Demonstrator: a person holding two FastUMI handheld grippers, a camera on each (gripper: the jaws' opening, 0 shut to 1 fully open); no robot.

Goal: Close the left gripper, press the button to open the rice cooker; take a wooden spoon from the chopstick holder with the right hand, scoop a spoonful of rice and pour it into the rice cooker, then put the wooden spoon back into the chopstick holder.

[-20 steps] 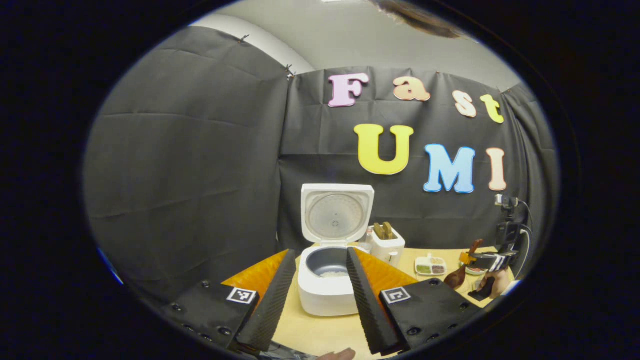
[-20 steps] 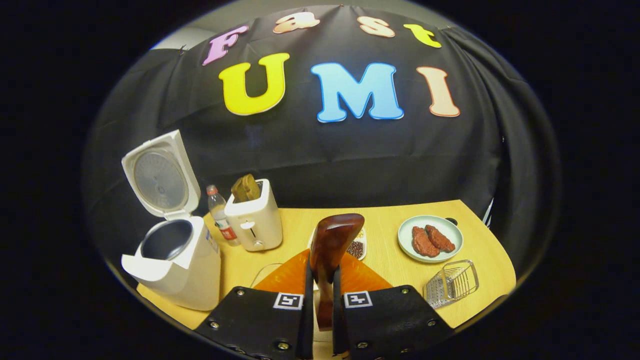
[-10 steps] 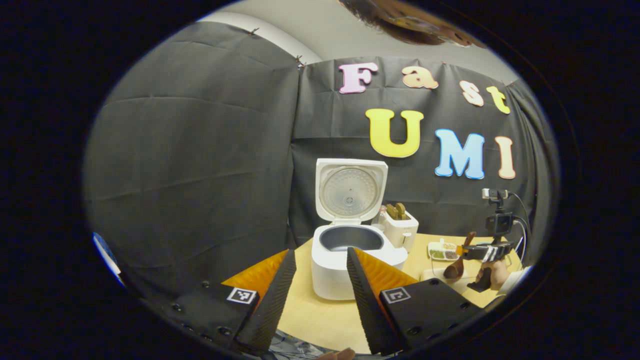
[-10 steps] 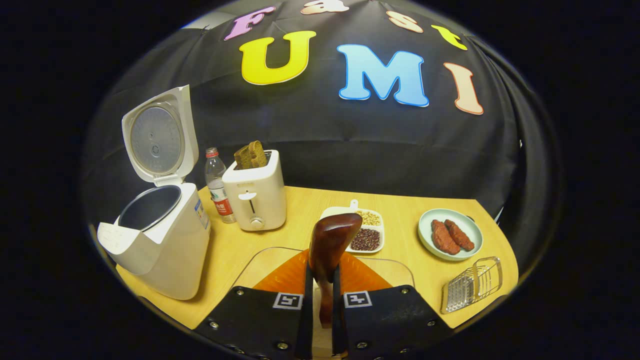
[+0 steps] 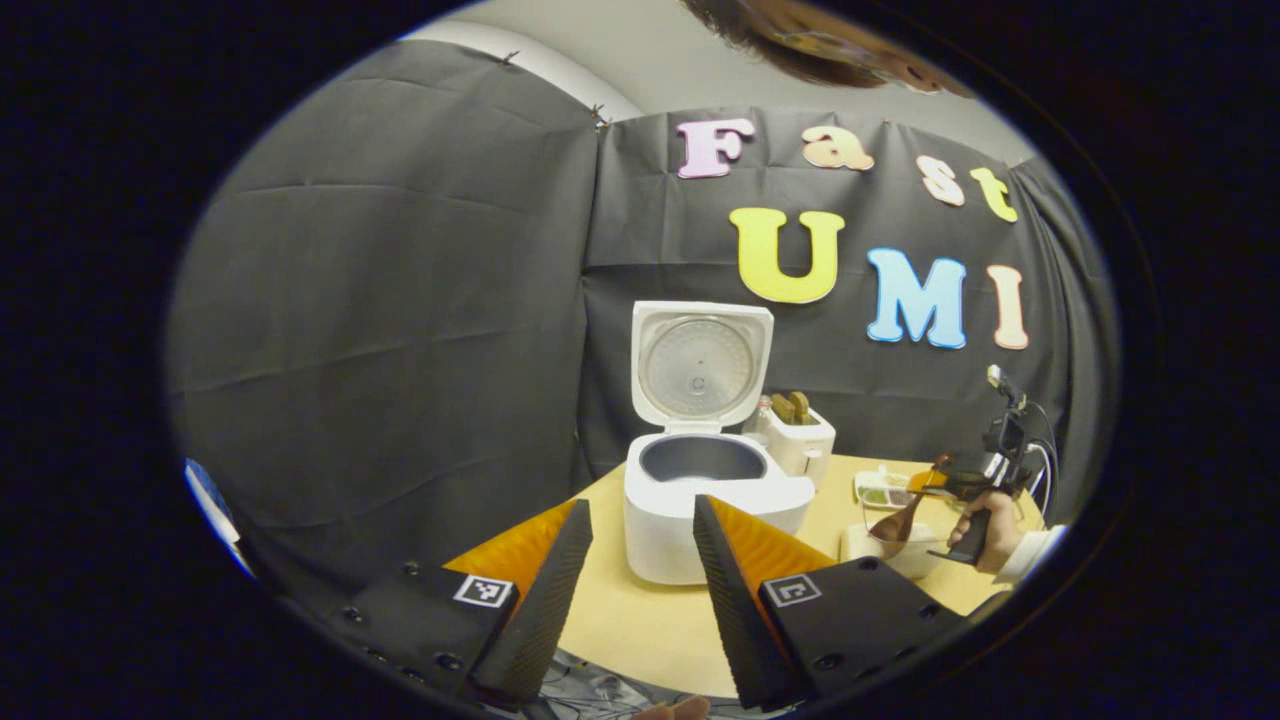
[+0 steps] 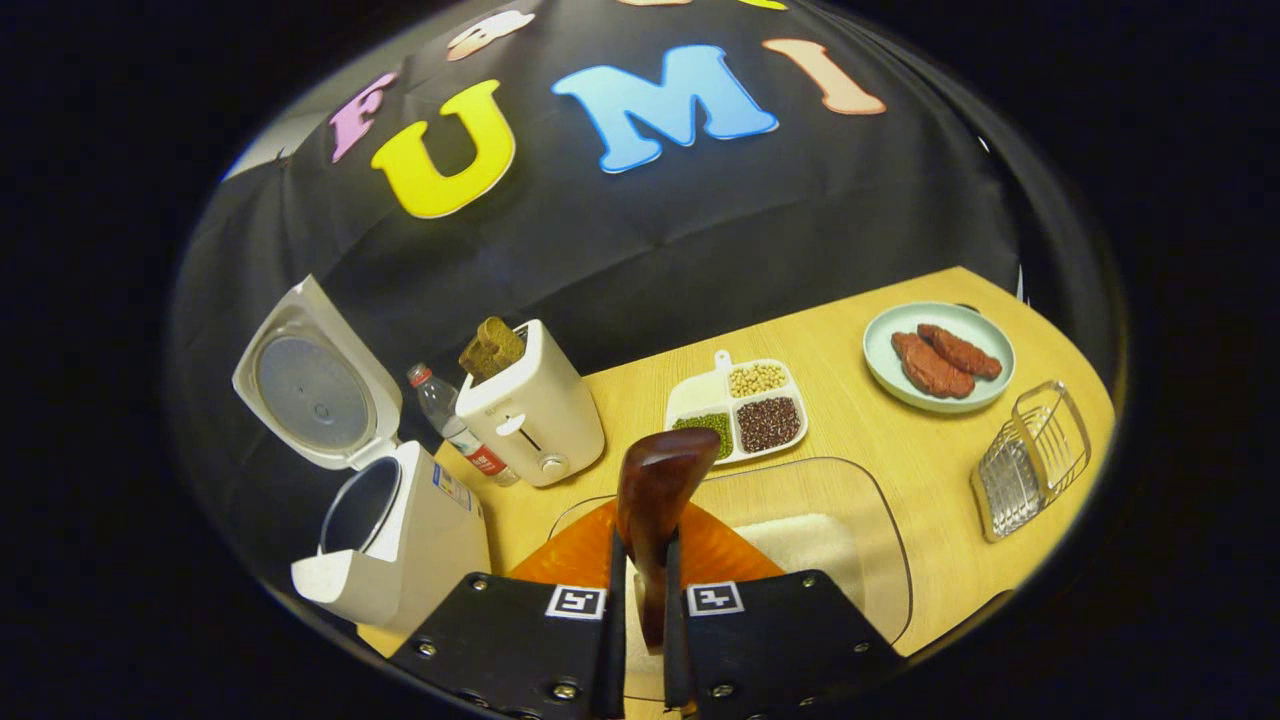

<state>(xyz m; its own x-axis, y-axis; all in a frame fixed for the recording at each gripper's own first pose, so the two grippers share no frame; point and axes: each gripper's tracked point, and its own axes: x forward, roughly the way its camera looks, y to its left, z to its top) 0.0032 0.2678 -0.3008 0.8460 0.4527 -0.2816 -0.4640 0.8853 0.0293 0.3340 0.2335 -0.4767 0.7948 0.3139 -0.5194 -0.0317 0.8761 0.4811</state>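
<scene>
The white rice cooker (image 5: 700, 510) stands with its lid (image 5: 700, 365) up and its dark inner pot showing. My left gripper (image 5: 640, 505) hangs open in front of it, nothing between the fingers. My right gripper (image 6: 642, 545) is shut on the handle of a dark wooden spoon (image 6: 655, 480), whose bowl points forward and up. Under it lies a clear container of white rice (image 6: 810, 540). In the left gripper view, a hand holds the right gripper (image 5: 955, 487) at far right, with the spoon (image 5: 893, 522) tipped down toward the container (image 5: 900, 548). The wire holder (image 6: 1030, 460) lies at the right.
A white toaster (image 6: 525, 410) with bread and a water bottle (image 6: 450, 425) stand behind the cooker (image 6: 400, 530). A divided dish of beans (image 6: 740, 410) and a plate of sausages (image 6: 938, 355) sit toward the back of the wooden table (image 6: 900, 440).
The right gripper has rolled and come over the rice container with the spoon. The left gripper has drawn back a little from the cooker.
</scene>
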